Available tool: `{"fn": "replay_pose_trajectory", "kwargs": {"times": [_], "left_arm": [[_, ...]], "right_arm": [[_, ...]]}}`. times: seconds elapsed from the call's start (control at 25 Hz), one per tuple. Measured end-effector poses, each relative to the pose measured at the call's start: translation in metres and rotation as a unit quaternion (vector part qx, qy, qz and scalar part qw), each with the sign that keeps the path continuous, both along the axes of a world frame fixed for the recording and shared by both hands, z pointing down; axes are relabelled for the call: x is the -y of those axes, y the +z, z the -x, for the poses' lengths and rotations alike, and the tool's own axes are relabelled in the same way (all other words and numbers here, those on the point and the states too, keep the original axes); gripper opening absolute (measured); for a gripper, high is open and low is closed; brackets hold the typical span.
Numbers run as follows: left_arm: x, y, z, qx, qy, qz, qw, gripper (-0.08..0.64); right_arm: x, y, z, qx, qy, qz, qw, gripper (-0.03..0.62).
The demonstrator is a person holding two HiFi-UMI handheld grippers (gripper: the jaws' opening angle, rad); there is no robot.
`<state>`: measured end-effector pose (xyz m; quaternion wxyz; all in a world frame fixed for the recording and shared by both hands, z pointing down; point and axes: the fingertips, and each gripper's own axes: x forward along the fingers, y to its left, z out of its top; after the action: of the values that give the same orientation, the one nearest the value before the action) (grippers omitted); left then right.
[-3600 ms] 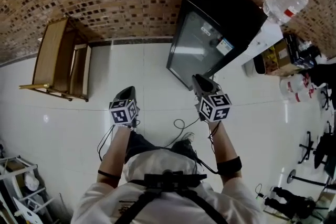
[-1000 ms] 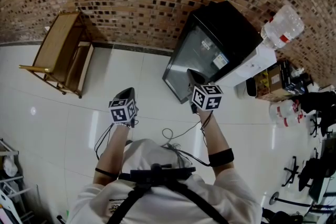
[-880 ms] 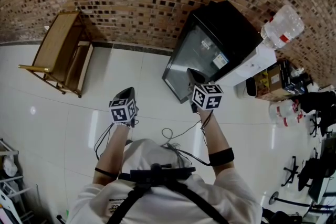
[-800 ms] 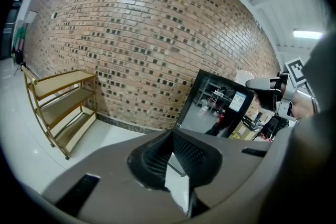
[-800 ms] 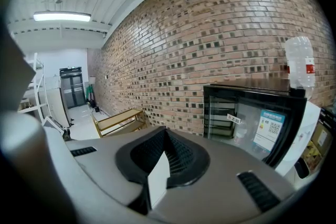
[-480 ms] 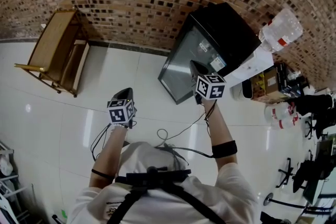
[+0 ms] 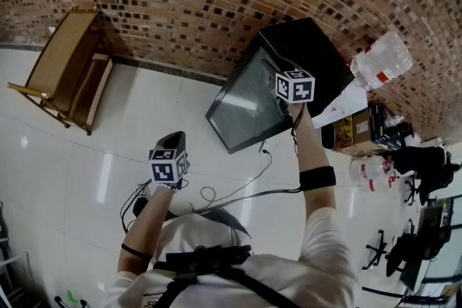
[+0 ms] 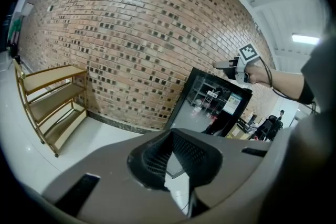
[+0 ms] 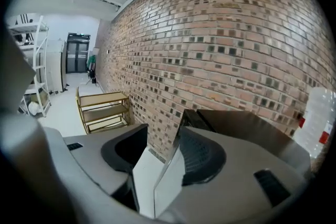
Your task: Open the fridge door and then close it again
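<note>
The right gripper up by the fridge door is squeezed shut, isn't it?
No. The right gripper is up by the fridge door, but its jaws have just been opening and stand apart, gripping nothing, as the right gripper view shows.

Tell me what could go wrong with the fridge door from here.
1. The right gripper has just been opening its jaws. The black fridge's glass door shows in the gap, unclamped, so it may swing freely or stay ajar.
2. A thin black cable trails over the white floor near the door's lower corner; it could snag or trip.
</note>
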<state>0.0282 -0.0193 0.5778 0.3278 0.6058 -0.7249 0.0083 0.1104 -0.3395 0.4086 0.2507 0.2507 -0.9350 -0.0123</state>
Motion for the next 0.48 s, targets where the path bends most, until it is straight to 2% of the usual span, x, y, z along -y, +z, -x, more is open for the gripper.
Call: {"fn": "replay_pose_trajectory", "kwargs": {"times": [0.24,0.48], "left_arm": [[0.036,-0.022,0.003,-0.006,0.007,-0.029,0.9995,0.0],[0.052,-0.03,0.022,-0.024,-0.005,-0.042,0.9988,0.0]], "right_arm": [[0.06,0.002,0.028,-0.064,-0.002,-0.02,0.998,0.24],[0.1,0.01,0.05,-0.103,0.001,-0.028,0.994,0.241]]}}
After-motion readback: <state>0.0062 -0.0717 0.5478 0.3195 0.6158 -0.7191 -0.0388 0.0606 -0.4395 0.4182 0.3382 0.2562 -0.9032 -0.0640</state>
